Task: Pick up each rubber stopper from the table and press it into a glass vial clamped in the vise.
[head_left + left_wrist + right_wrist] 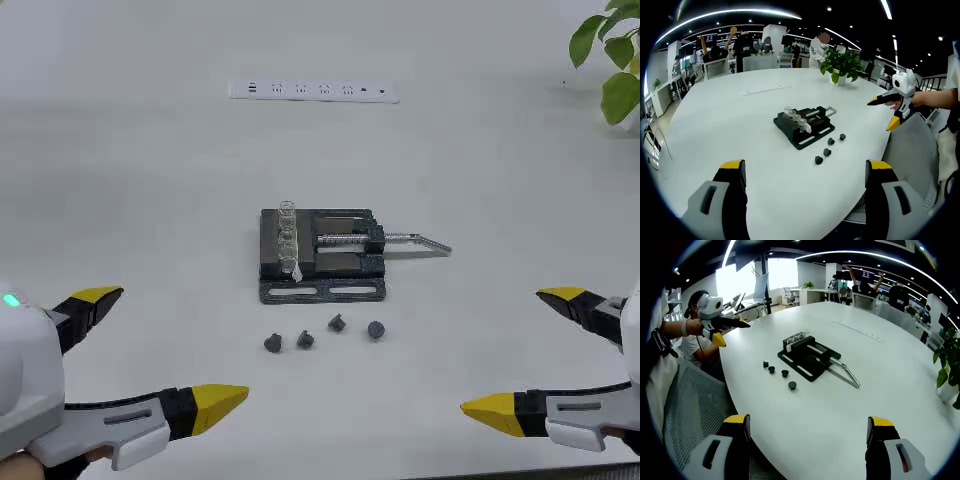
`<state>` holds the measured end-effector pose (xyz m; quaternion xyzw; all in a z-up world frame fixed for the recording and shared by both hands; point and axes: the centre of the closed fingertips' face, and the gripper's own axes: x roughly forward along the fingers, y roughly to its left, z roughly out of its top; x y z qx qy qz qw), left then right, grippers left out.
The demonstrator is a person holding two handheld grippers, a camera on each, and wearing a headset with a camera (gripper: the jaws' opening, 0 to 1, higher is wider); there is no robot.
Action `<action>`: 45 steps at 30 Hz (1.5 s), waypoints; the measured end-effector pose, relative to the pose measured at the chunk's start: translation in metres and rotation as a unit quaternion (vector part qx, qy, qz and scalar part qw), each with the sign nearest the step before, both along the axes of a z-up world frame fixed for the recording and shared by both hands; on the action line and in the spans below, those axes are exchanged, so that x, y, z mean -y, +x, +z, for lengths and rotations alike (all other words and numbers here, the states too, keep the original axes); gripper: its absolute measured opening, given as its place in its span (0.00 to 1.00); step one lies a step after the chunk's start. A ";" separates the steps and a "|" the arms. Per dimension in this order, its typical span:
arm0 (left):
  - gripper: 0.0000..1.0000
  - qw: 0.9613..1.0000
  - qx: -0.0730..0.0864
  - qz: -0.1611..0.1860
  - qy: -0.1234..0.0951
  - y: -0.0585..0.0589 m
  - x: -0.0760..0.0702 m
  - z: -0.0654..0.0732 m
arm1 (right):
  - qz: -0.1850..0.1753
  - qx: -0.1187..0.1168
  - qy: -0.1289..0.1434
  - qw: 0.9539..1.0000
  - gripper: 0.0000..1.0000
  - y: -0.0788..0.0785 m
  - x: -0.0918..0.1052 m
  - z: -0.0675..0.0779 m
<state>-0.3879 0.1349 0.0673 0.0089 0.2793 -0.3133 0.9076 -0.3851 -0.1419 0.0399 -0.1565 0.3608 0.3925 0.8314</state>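
Observation:
A black vise (322, 258) sits mid-table with a row of clear glass vials (289, 240) clamped upright at its left end. Several dark rubber stoppers (305, 340) lie loose in a line on the white table just in front of it. My left gripper (172, 345) is open at the lower left, well short of the stoppers. My right gripper (508, 350) is open at the lower right, equally far off. Nothing is between either pair of yellow-tipped fingers. The left gripper view has the vise (802, 125) and stoppers (818, 160) ahead; the right gripper view has the vise (807, 357) and stoppers (792, 385).
The vise's screw handle (420, 242) sticks out to the right. A white power strip (312, 91) lies at the back of the table (150, 200), and a green plant (615, 60) stands at the far right. A grey mesh chair (695, 400) stands by the near edge.

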 end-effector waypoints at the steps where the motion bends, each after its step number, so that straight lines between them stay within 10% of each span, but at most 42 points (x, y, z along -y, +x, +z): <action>1: 0.99 1.000 -0.001 -0.001 -0.001 0.000 0.000 0.000 | 0.000 0.000 0.000 1.000 0.97 0.000 0.000 0.000; 29: 0.99 1.000 0.005 -0.006 0.023 0.005 -0.015 0.004 | 0.037 -0.001 -0.016 0.999 0.95 0.009 -0.009 0.000; 36: 0.99 1.000 0.006 -0.016 0.021 0.007 0.001 0.007 | 0.140 -0.023 -0.090 0.986 0.86 0.021 -0.020 -0.003; 45: 0.99 0.999 -0.002 -0.028 0.021 0.007 0.003 -0.005 | 0.253 -0.029 -0.121 0.959 0.70 0.033 -0.063 -0.012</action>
